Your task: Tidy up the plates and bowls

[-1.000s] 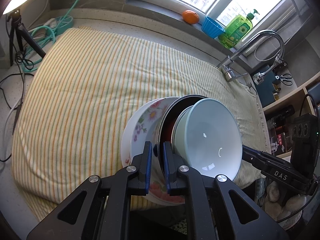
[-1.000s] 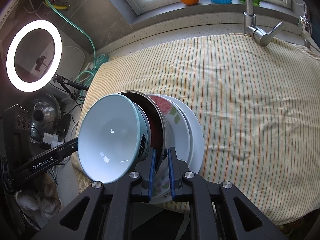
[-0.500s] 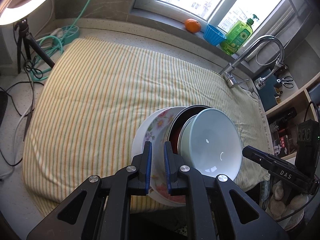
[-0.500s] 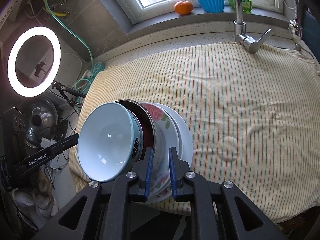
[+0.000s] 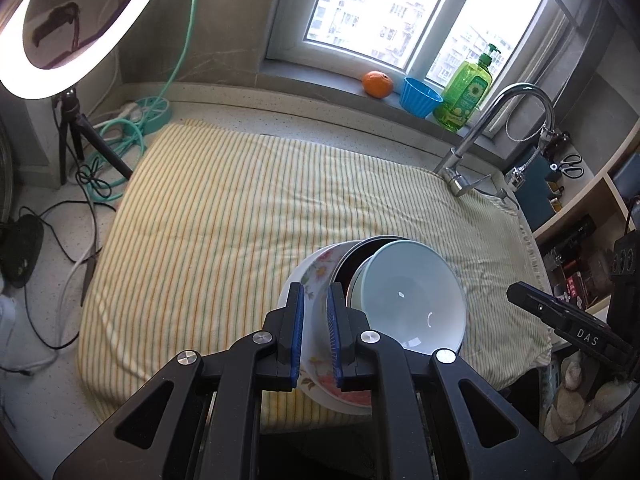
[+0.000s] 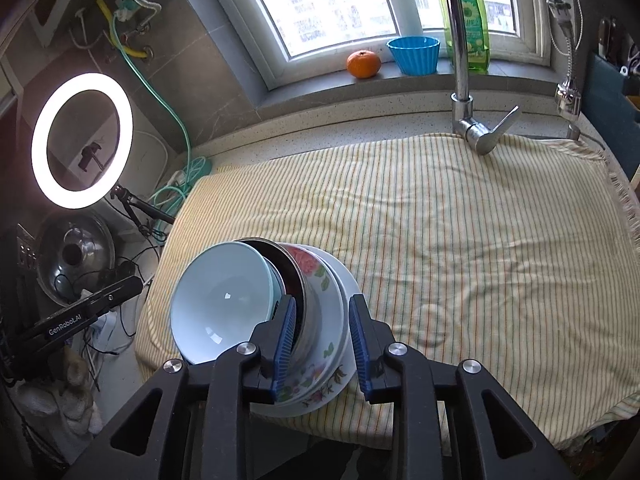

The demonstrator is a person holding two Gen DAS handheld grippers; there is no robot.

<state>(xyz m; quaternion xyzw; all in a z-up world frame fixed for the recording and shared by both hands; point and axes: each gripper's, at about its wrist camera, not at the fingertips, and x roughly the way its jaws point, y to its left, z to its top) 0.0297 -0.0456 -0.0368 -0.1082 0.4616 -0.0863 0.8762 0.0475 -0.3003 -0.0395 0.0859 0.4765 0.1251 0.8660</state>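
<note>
My left gripper (image 5: 316,322) pinches the nested dish stack (image 5: 372,312) by its floral plate (image 5: 316,276), near edge of the striped cloth (image 5: 240,216). Right gripper (image 6: 322,330) jaws just widened, straddling the rims, pads not pressing.

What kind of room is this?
Most likely a kitchen: there's a tap at the counter, a bottle of dish soap on the windowsill, and a stack of bowls and plates.
</note>
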